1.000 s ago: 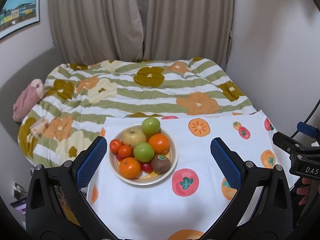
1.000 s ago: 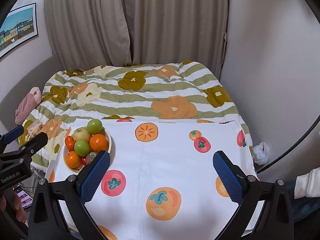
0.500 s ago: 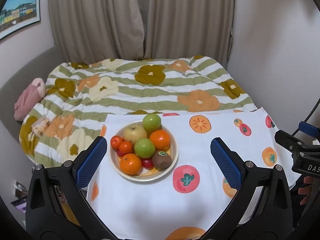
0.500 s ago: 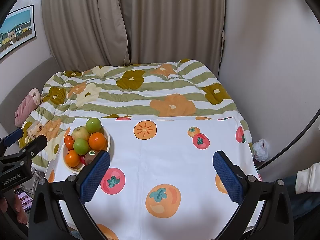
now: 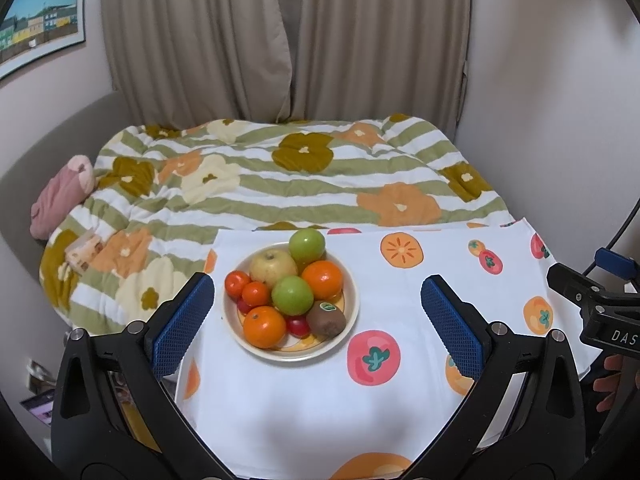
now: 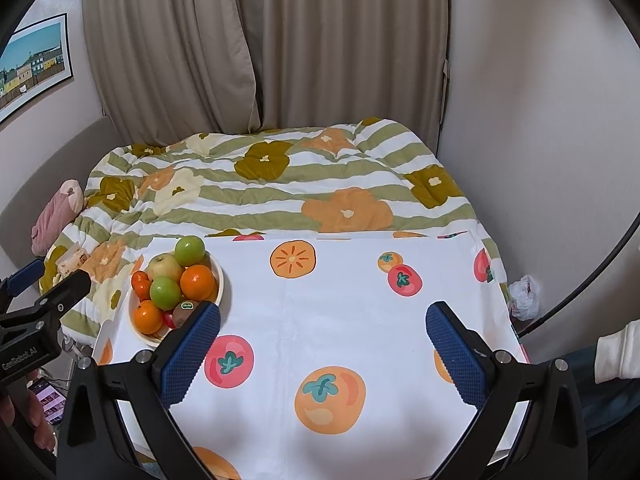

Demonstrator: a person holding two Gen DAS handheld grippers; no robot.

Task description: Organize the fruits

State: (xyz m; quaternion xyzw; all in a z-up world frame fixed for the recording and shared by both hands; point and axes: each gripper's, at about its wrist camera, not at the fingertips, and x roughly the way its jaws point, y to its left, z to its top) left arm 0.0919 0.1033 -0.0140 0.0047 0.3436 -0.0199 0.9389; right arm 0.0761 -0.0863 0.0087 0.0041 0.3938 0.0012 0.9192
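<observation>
A cream bowl (image 5: 352, 300) of fruit sits on the left part of a table with a fruit-print cloth (image 5: 320, 392). It holds two green apples (image 5: 292, 295), a yellow apple (image 5: 273, 266), two oranges (image 5: 322, 279), small tomatoes (image 5: 256, 293) and a kiwi (image 5: 326, 319). My left gripper (image 5: 316, 316) is open and empty, held above the table with the bowl between its fingers in view. My right gripper (image 6: 322, 344) is open and empty over the cloth's middle; the bowl (image 6: 219, 280) is to its left.
A bed with a striped flower quilt (image 5: 280, 184) lies behind the table. A pink plush (image 5: 60, 196) lies at its left edge. Curtains (image 5: 288, 40) hang at the back. A white plastic bag (image 6: 525, 296) lies on the floor by the right wall.
Both grippers have drifted slightly back and up; the bowl sits a little lower and farther in the views. Nothing was grasped or moved.
</observation>
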